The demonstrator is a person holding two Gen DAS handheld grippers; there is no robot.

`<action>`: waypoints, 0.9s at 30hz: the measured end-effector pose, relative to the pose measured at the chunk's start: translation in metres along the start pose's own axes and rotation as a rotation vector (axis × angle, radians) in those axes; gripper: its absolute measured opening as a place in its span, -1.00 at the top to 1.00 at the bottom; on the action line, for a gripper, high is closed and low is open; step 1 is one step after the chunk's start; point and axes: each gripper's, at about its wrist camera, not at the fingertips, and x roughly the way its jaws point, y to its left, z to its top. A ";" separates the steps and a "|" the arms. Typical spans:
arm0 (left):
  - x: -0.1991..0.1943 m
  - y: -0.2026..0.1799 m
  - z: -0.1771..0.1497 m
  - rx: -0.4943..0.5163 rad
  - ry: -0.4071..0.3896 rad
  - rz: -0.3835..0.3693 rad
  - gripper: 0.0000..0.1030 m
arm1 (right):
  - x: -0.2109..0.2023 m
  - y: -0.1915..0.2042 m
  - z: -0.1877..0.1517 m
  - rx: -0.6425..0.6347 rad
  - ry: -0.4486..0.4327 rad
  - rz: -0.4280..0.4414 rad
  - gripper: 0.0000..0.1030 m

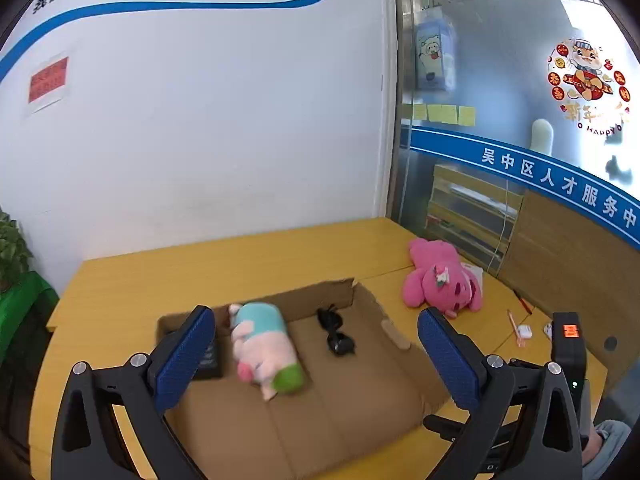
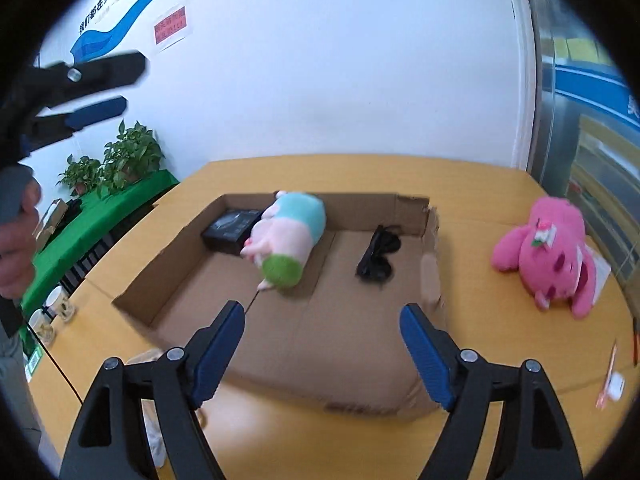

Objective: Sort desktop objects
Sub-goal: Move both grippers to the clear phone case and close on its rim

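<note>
While my left hand-held gripper (image 1: 316, 354) hangs above the cardboard box (image 1: 360, 380) with its jaws spread wide and nothing between them, my right hand-held gripper (image 2: 322, 354) sits over the box's near wall, jaws also apart and empty. Only the right wrist view shows me the left tool from outside, raised high at the left edge, with a hand (image 2: 16, 240) below it, plus potted plants (image 2: 120, 160) on a green-covered side table (image 2: 100, 220) and cups (image 2: 52, 304) at the tabletop's left corner. Only the left wrist view shows the glass partition (image 1: 500, 80) with stickers and a blue band.

Inside the box lie 3 things: a pastel plush toy (image 1: 266, 346) near the middle, a black case (image 2: 230, 230) touching its left side, and black sunglasses (image 1: 335, 330) to its right, apart from it. A pink plush toy (image 1: 440, 278) lies on the yellow tabletop (image 1: 200, 264) well right of the box. Small pens and a white item (image 2: 614, 384) lie near the right edge. Bare tabletop runs behind the box up to a white wall (image 1: 220, 120).
</note>
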 end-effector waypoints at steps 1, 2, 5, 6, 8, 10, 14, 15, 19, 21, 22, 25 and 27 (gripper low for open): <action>-0.008 0.004 -0.006 -0.003 0.005 0.013 -0.99 | -0.001 0.005 -0.008 0.009 0.015 0.010 -0.56; -0.019 0.011 -0.017 -0.012 0.018 0.030 -0.99 | -0.001 0.009 -0.018 0.018 0.033 0.018 -0.56; -0.038 0.032 -0.052 -0.050 0.072 0.075 -0.99 | 0.009 0.025 -0.044 0.062 0.117 0.051 -0.56; -0.039 0.038 -0.064 -0.065 0.094 0.088 -0.99 | 0.016 0.030 -0.053 0.087 0.152 0.066 -0.56; -0.036 0.052 -0.093 -0.088 0.150 0.126 -0.99 | 0.023 0.042 -0.070 0.114 0.196 0.104 -0.56; -0.033 0.063 -0.124 -0.106 0.205 0.150 -0.99 | 0.029 0.056 -0.083 0.113 0.235 0.144 -0.56; -0.019 0.082 -0.169 -0.143 0.300 0.144 -0.98 | 0.042 0.069 -0.097 0.180 0.297 0.229 -0.55; -0.010 0.089 -0.180 -0.161 0.333 0.147 -0.97 | 0.046 0.071 -0.101 0.217 0.315 0.255 -0.55; 0.012 0.105 -0.206 -0.221 0.408 0.126 -0.82 | 0.059 0.077 -0.111 0.268 0.355 0.265 -0.55; 0.027 0.112 -0.220 -0.240 0.452 0.125 -0.63 | 0.066 0.085 -0.116 0.259 0.372 0.262 -0.55; 0.031 0.113 -0.224 -0.244 0.465 0.123 -0.62 | 0.070 0.090 -0.118 0.251 0.384 0.261 -0.55; 0.044 0.116 -0.240 -0.254 0.513 0.111 -0.45 | 0.080 0.109 -0.125 0.199 0.396 0.266 -0.55; 0.050 0.116 -0.250 -0.261 0.549 0.104 -0.24 | 0.087 0.119 -0.131 0.155 0.411 0.246 -0.46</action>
